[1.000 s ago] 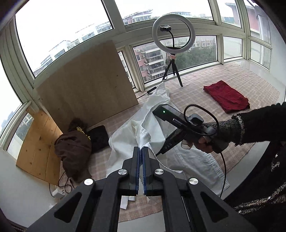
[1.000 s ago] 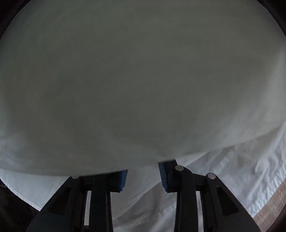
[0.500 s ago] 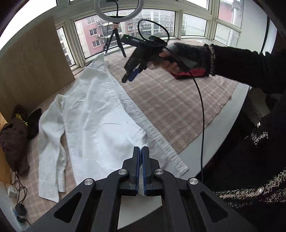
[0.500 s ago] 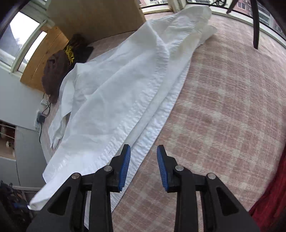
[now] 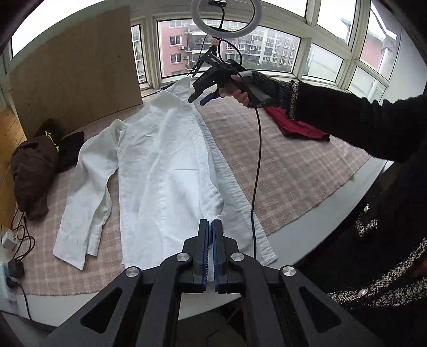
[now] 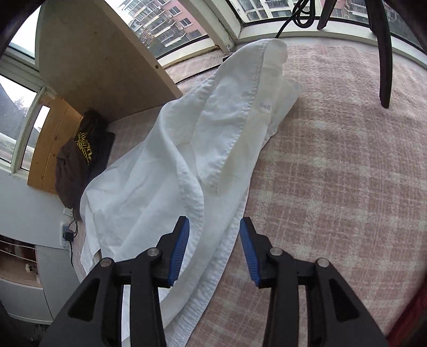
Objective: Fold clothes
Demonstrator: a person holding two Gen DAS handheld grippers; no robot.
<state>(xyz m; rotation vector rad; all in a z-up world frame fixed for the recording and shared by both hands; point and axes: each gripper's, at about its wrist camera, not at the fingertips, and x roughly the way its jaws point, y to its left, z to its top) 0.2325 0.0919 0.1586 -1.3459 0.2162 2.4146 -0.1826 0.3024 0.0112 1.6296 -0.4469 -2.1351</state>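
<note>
A white long-sleeved shirt point(image 5: 165, 160) lies spread lengthwise on a pink plaid cloth point(image 5: 288, 165) over the table, collar at the far end. My left gripper point(image 5: 211, 229) is shut on the shirt's front edge near the hem at the near side. My right gripper point(image 5: 198, 97) hovers open and empty above the collar end. In the right wrist view the right gripper point(image 6: 214, 235) is open just above the shirt's button placket point(image 6: 213, 267), with the collar point(image 6: 256, 106) ahead.
A red garment point(image 5: 293, 125) lies on the cloth at the right. A dark brown garment point(image 5: 34, 165) is heaped at the left edge, near cables and a power strip point(image 5: 10, 240). A ring light on a tripod point(image 5: 224, 16) and a wooden board point(image 5: 74, 66) stand at the back.
The right gripper has let go of the shirt and moved toward the collar end, open. The shirt has dropped flat onto the cloth. The left gripper still grips its edge.
</note>
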